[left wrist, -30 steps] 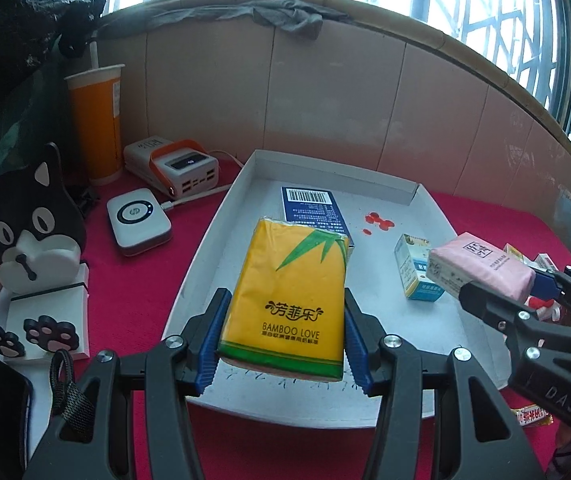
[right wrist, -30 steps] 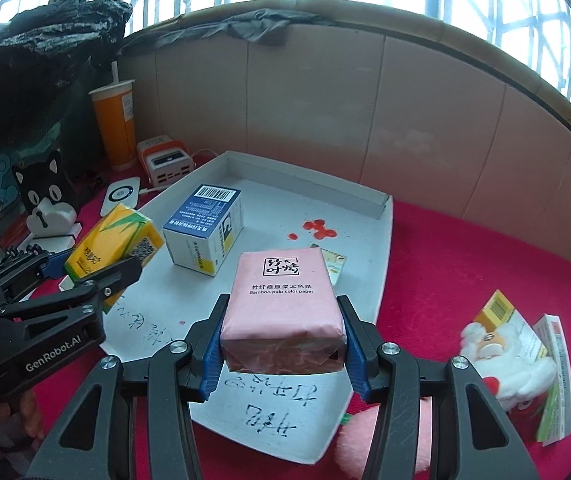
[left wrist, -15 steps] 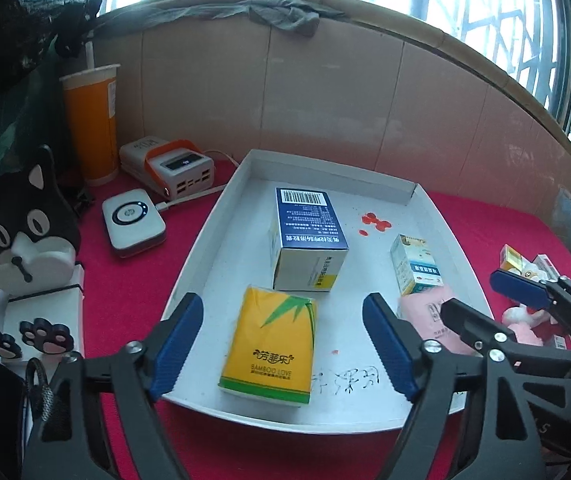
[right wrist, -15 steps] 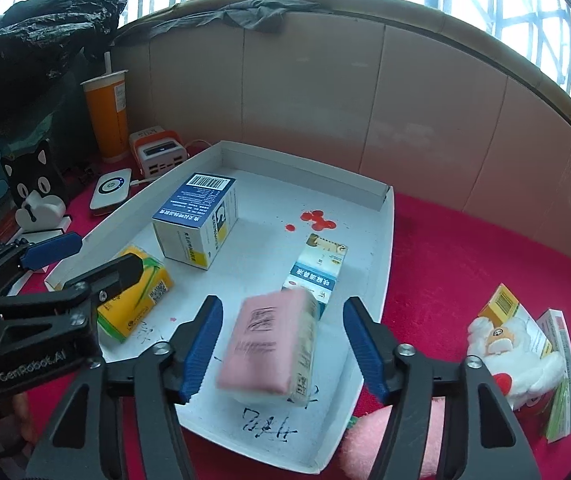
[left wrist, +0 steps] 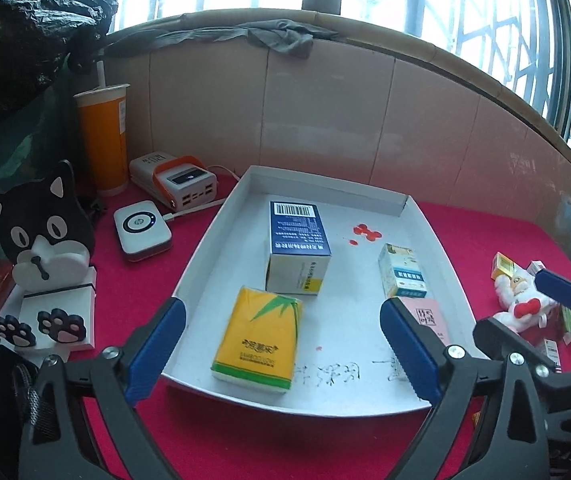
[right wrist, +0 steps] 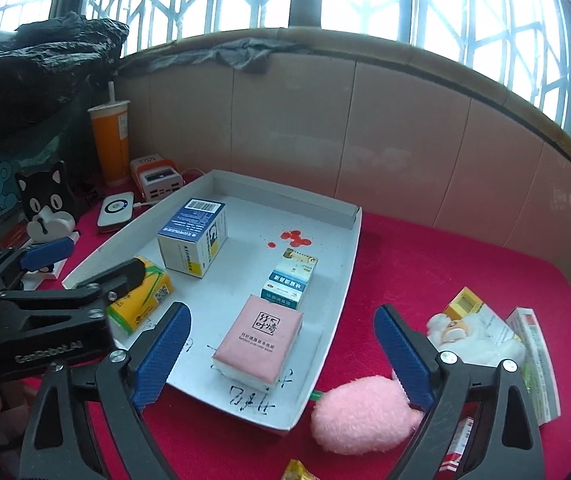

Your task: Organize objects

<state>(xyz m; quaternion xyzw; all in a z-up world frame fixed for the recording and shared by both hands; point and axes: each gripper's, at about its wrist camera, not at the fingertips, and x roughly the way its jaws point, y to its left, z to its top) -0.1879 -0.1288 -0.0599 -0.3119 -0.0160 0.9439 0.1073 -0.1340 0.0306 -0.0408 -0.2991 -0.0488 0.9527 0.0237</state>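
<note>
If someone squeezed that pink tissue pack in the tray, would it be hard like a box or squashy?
Probably squashy: the pink pack has rounded, puffy edges and a soft wrapper, unlike the crisp blue box. Likely light for its size. Lying flat on the tray, it should slide rather than tip.

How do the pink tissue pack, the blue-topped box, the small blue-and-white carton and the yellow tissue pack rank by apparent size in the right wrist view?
1. Pink tissue pack, though nearest the camera.
2. Blue-topped box, close behind; unsure.
3. Yellow tissue pack, partly hidden by the left gripper.
4. Small blue-and-white carton.
</note>
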